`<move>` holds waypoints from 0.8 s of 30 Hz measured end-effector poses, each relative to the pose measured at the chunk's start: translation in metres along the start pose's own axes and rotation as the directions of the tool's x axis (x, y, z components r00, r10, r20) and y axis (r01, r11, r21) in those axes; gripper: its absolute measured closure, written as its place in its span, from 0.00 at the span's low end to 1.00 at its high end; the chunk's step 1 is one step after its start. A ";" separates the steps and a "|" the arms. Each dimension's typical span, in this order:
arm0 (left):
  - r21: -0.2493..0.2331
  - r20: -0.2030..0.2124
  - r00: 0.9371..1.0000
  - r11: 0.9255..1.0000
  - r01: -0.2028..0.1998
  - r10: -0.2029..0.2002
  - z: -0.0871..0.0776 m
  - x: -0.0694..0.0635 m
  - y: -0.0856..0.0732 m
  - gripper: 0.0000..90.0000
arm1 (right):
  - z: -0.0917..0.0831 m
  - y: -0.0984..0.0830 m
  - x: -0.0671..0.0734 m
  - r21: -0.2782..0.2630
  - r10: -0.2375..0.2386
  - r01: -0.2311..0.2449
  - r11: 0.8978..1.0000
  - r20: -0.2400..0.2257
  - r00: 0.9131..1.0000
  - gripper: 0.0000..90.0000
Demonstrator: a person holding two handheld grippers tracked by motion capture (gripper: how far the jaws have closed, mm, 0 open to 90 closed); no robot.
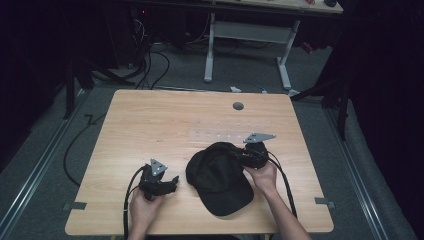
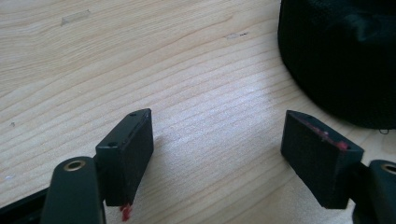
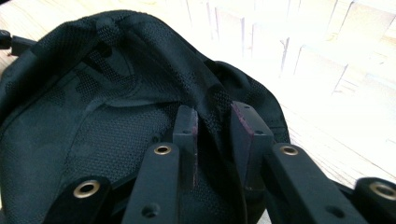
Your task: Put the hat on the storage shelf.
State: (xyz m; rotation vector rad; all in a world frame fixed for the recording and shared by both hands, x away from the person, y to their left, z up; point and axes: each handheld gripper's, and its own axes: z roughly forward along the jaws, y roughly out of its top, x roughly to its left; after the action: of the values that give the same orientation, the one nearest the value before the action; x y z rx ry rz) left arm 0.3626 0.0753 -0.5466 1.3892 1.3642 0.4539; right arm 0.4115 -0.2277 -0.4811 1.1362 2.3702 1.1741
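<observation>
Jaws first: those of the right gripper [image 3: 212,140] stood narrow, with a fold of the black cap [image 1: 218,176] between them, one jaw inside the cap against its mesh lining and the other outside the rim. Whether the pads pressed the cloth firmly I could not tell. The jaws of the left gripper [image 2: 219,158] were wide apart, and between them was bare wood.

By size, the biggest thing was the wooden table [image 1: 150,125], light in colour, with a small grey round cap [image 1: 238,106] near its far edge. The black cap lay on the near right part of the table, its brim pointing toward the person. In the high view the right gripper [image 1: 245,157] was at the far right edge of the cap. The left gripper [image 1: 172,182] rested low over the table just beside the cap, on its left, without touching it.
</observation>
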 end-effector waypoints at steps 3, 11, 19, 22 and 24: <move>0.000 0.000 1.000 1.000 0.001 -0.001 0.000 0.000 0.000 0.28 | 0.000 -0.001 -0.001 0.000 -0.013 0.013 1.000 0.001 1.000 0.83; 0.002 0.003 1.000 1.000 -0.004 0.004 0.000 0.000 0.000 0.28 | -0.002 -0.001 0.000 -0.008 -0.056 0.056 0.998 -0.013 0.998 0.90; 0.003 0.003 1.000 1.000 -0.004 0.004 0.000 0.000 0.000 0.28 | -0.005 -0.002 0.000 -0.021 -0.077 0.076 0.997 -0.047 0.996 0.95; 0.003 0.003 1.000 1.000 -0.004 0.004 0.000 0.000 0.000 0.28 | -0.008 -0.003 0.000 -0.027 -0.088 0.086 0.996 -0.053 0.995 0.96; 0.003 0.003 1.000 1.000 -0.004 0.004 0.000 0.000 0.000 0.28 | -0.010 -0.003 0.001 -0.035 -0.091 0.089 0.995 -0.062 0.994 0.96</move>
State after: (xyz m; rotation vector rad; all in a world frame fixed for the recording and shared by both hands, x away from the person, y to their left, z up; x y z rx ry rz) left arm 0.3623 0.0753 -0.5467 1.3947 1.3602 0.4523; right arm 0.4041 -0.2339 -0.4771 0.9854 2.4129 1.2295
